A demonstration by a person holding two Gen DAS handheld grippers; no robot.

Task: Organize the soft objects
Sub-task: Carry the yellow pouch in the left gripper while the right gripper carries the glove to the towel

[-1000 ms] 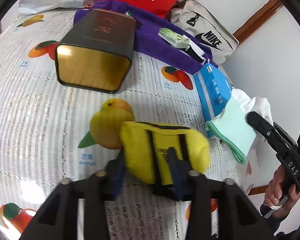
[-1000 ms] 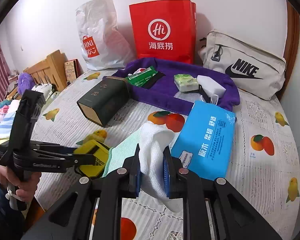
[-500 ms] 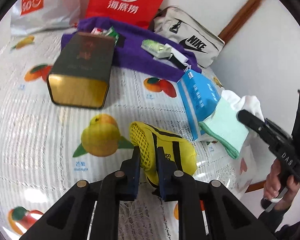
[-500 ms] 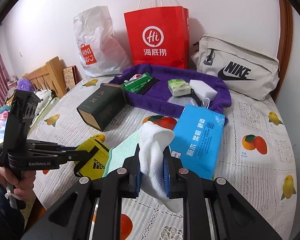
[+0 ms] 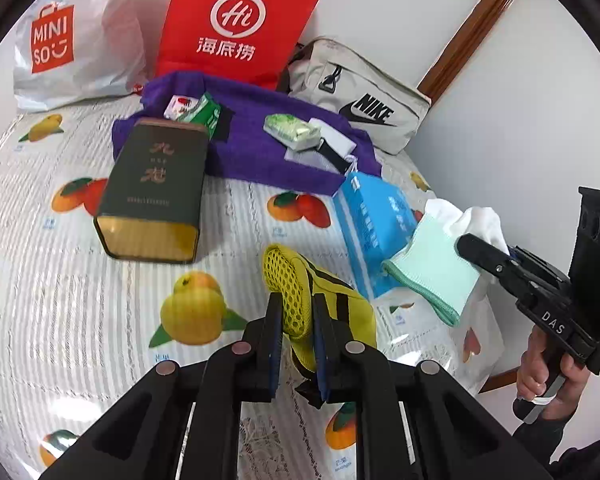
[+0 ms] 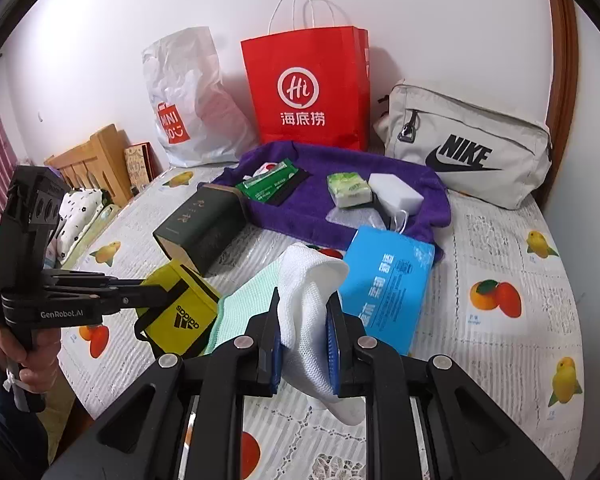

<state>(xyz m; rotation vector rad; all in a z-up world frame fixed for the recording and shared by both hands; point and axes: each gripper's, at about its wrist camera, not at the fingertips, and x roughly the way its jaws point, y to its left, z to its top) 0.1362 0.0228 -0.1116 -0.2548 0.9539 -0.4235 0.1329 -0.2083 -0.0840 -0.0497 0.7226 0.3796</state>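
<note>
My left gripper [image 5: 296,316] is shut on a yellow mesh Adidas pouch [image 5: 300,296] with black stripes and holds it above the fruit-print bedspread; the pouch also shows in the right wrist view [image 6: 184,312]. My right gripper [image 6: 304,320] is shut on a white cloth [image 6: 306,304], with a mint green cloth [image 6: 240,300] hanging beside it. In the left wrist view the right gripper [image 5: 480,252] holds the white cloth [image 5: 476,220] and the green cloth [image 5: 432,272] at the right.
A dark green tin [image 5: 152,188] lies on the bed. A blue tissue pack [image 6: 388,284] lies near a purple towel [image 6: 340,184] carrying small packets. A red paper bag [image 6: 308,88], a white Miniso bag [image 6: 188,112] and a grey Nike bag [image 6: 468,152] stand against the wall.
My left gripper has closed on the yellow pouch and lifted it off the bed. My right gripper has kept its hold on the white cloth and risen a little.
</note>
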